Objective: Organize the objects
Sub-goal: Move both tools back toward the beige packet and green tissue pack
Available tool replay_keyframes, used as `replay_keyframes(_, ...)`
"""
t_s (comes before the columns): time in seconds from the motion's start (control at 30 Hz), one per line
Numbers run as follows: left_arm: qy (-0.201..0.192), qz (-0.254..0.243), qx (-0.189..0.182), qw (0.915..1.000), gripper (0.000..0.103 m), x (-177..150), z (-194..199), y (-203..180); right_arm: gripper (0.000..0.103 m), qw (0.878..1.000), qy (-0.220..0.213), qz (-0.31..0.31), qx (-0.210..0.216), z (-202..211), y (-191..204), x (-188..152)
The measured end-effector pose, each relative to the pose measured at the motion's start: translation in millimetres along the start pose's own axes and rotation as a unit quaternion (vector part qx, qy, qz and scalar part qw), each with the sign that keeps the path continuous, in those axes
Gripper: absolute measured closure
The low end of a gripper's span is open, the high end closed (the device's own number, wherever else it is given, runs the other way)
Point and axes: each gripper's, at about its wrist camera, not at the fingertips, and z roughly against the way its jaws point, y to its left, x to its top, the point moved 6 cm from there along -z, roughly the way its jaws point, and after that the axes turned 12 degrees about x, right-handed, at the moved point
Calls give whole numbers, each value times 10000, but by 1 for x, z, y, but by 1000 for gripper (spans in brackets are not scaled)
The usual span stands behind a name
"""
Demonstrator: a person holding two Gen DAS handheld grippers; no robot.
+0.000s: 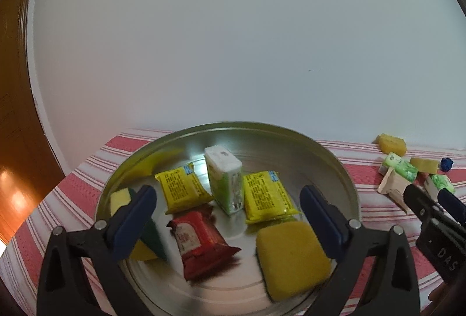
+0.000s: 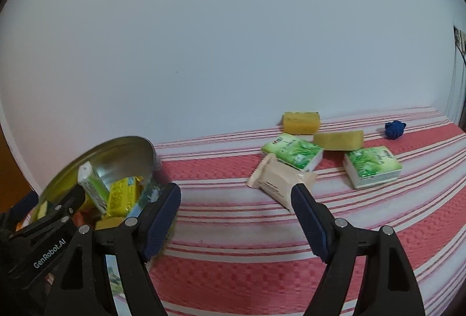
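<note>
Left wrist view shows the left gripper with jaws apart and empty over the metal tray, which holds a red packet and a yellow sponge. Right gripper also stands apart, empty; beyond it a beige packet lies on the striped cloth.

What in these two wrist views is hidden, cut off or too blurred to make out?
- Left view: green-and-yellow sponge, partly behind a left gripper finger.
- Left view: round metal tray, near rim cut off by the frame edge.
- Right view: cream packet, near end behind the right gripper.
- Packet print: too small and blurred to read.
</note>
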Motion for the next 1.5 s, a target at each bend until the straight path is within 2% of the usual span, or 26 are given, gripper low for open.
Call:
replay_keyframes(0.27, -328, -156, -102, 9993, 3, -7, 22, -15, 23, 9997, 137, 165, -112, 12, -19, -5)
replay_keyframes(0.6, -243, -298, -214, 9990, 3, -18, 37, -41, 23, 9992, 183, -107, -340, 31, -67, -5)
replay_keyframes(1.0, -295, -844, -530, 9946, 3, -29, 71, -104, 23, 9959, 238, -463, -743, 50, -131, -4)
replay_keyframes(1.2, 32, -966, -631, 9933, 3, -32, 68, -137, 23, 9936, 392, -615, -868, 45, -160, -2)
replay_keyframes(1.5, 695, -978, -743, 9900, 3, -35, 45, -177, 23, 9916, 918, -655, -640, 2, -173, 6)
